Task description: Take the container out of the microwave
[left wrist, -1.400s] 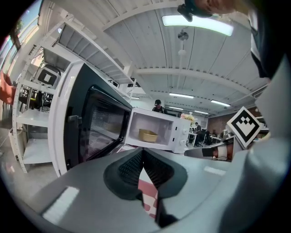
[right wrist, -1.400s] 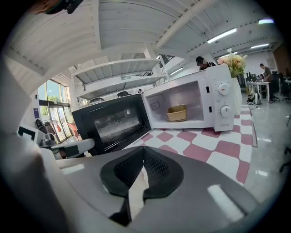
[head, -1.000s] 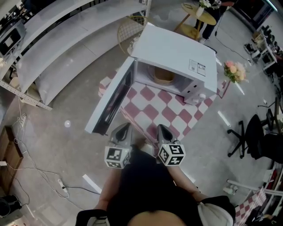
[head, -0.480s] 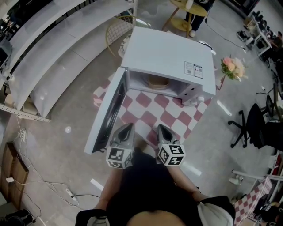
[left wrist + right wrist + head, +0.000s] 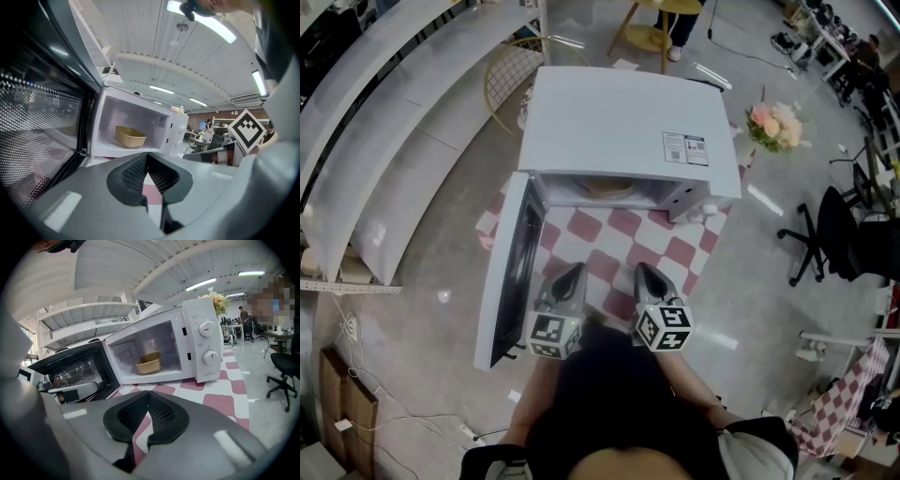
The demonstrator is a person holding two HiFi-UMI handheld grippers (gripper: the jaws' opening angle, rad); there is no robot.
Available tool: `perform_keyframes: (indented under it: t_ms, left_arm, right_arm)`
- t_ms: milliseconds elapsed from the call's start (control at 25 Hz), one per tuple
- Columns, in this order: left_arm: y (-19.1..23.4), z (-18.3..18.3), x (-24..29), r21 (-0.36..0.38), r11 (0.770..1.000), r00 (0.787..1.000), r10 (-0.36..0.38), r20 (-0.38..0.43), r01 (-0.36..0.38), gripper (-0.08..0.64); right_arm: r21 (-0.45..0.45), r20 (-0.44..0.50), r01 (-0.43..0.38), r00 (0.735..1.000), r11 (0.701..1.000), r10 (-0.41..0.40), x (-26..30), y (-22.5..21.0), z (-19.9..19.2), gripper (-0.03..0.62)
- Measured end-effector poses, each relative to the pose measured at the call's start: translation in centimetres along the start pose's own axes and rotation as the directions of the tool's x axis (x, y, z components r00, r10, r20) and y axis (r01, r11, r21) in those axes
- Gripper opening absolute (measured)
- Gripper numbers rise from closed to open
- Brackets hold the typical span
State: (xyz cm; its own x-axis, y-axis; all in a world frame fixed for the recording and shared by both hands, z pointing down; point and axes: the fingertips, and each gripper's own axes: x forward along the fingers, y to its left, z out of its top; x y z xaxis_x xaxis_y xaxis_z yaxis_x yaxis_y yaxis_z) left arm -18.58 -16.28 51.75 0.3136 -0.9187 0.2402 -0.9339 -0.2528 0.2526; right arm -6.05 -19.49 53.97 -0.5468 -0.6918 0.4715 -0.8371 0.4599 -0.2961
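A table (image 5: 675,253) in pink-and-white check cloth carries a white microwave (image 5: 619,127), which sits along the far edge and covers most of the far half. The microwave's door (image 5: 508,272) is swung fully open on its left hinge. It reaches toward the near left corner and overhangs the left edge, dark mesh window facing inward. On the front panel, right of the cavity, are two dials (image 5: 206,328), one above the other.

The left gripper (image 5: 570,272) and right gripper (image 5: 645,272) are held side by side over the near edge, both pointing at the open cavity and well short of it. The left one is just beside the door's inner face. In the left gripper view, the left gripper's ribbed pads (image 5: 136,171) are pressed together at the tips with nothing between them. In the right gripper view, the right gripper's pads (image 5: 161,414) likewise meet at the tips and are empty.

The tan container (image 5: 149,363) sits on the cavity floor inside the microwave, about mid-width and toward the back, apart from the walls.
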Motion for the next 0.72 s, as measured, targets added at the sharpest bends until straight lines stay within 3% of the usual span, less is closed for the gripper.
perform_keyframes:
  t_ms: [320,720]
  left_arm:
    - [-1.1,-0.5,2.8,0.002,0.998,0.997,-0.070,-0.016,0.070,0.009]
    - [-1.5,-0.9,4.8,0.018,0.995,0.994,-0.102,-0.029,0.102,0.009]
  right_arm:
    - [0.014,0.015,0.040,0.999,0.999,-0.040,0.1,-1.6,0.3,0.001]
    - [-0.047,0.046,0.091,0.995,0.995,-0.089,-0.1,-4.0,0.3,0.002]
